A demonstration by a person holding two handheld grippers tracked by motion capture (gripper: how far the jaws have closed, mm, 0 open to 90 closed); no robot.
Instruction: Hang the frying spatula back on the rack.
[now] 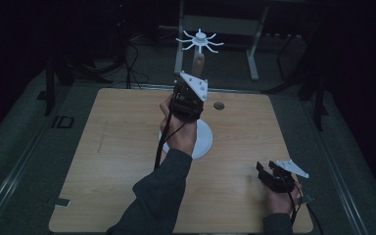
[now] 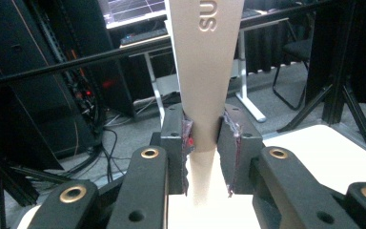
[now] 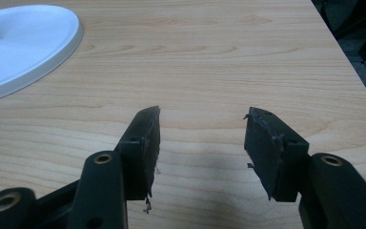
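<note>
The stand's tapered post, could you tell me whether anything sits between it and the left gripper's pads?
Nothing visible does. The left gripper is shut directly on the tapered post, with both pads pressing its sides just above the round white base.

1. Raised letters "SU" read sideways on the pale tapered post (image 2: 205,71), near the top edge of the left gripper view; the word is cut off by the frame.
2. High view: dark mark resembling "ID" on the floor strip (image 1: 62,122) left of the table; reading uncertain.
</note>
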